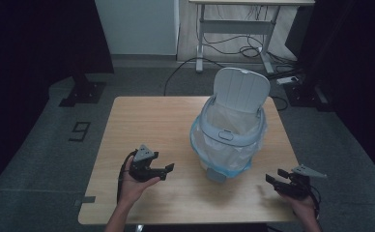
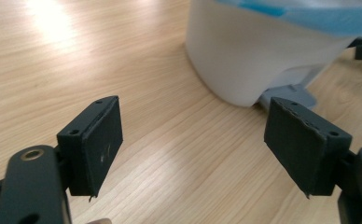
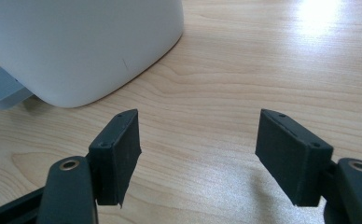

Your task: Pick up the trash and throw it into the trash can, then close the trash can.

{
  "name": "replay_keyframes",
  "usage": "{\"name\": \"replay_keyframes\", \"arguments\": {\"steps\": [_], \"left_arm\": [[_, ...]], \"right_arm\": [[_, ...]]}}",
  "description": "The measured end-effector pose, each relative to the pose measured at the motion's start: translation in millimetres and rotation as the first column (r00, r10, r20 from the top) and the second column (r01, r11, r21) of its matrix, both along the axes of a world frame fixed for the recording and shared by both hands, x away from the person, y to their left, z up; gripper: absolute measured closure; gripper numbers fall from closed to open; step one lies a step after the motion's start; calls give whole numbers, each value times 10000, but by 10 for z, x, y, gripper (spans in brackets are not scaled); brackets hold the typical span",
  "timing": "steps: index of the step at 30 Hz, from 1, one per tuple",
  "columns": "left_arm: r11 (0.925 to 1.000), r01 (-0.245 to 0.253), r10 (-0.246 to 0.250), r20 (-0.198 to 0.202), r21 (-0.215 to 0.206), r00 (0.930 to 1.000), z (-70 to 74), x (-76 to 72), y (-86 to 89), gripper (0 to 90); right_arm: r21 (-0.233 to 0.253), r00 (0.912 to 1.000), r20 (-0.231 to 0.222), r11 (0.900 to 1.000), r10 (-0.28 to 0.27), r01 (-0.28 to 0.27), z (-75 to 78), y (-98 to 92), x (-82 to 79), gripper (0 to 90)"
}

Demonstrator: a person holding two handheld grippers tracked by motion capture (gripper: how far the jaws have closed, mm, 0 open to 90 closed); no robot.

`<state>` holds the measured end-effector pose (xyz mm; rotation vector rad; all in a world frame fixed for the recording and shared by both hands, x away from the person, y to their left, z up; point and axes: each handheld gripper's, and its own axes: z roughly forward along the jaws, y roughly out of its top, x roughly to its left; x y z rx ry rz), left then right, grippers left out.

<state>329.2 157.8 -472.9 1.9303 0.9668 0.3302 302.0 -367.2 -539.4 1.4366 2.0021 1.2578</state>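
A white pedal bin (image 1: 228, 129) stands on the wooden table (image 1: 151, 121), right of centre, its lid raised and a blue-edged bag lining its mouth. Its grey foot pedal (image 1: 216, 175) faces the near edge. My left gripper (image 1: 166, 171) rests low at the front left, open, jaws pointing right toward the bin. In the left gripper view the bin (image 2: 258, 51) and pedal (image 2: 288, 95) lie ahead of the left gripper (image 2: 207, 149). My right gripper (image 1: 275, 178) sits at the front right, open and empty; the right gripper (image 3: 198, 154) faces the bin (image 3: 76, 46) and pedal (image 3: 2, 88).
A white desk frame (image 1: 234, 29) with trailing cables stands on the floor beyond the table. Dark stands and panels flank both sides. A power strip (image 1: 287, 79) lies on the carpet behind the bin.
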Motion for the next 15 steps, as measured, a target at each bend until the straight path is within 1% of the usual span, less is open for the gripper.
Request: {"name": "replay_keyframes", "arguments": {"steps": [1, 4, 7, 10, 13, 15], "left_arm": [[10000, -9, 9, -56, -71, 10000, -12, 2, 12, 196], [10000, -53, 52, -41, -15, 10000, -34, -3, 22, 196], [10000, -60, 60, -51, -26, 10000, -45, -5, 29, 196], [10000, -59, 58, -72, -37, 10000, -55, 1, 35, 196], [10000, -31, 32, -102, 70, 9999, -66, 2, 36, 196], [10000, -24, 25, -115, 34, 9999, -68, -7, 41, 196]], "right_arm": [[6, 10000, 14, 10000, 1, -1, 2, 1, 0, 301], [3, 10000, 67, 10000, -19, 19, 13, -4, -5, 301], [42, 9997, 237, 10000, -40, 39, 54, -13, -8, 301], [313, 9991, 434, 9995, -1, -13, 127, -6, -10, 299], [367, 9982, 599, 9992, 106, -128, 202, 27, -5, 298], [405, 9971, 735, 9989, 208, -238, 273, 51, 2, 298]]}}
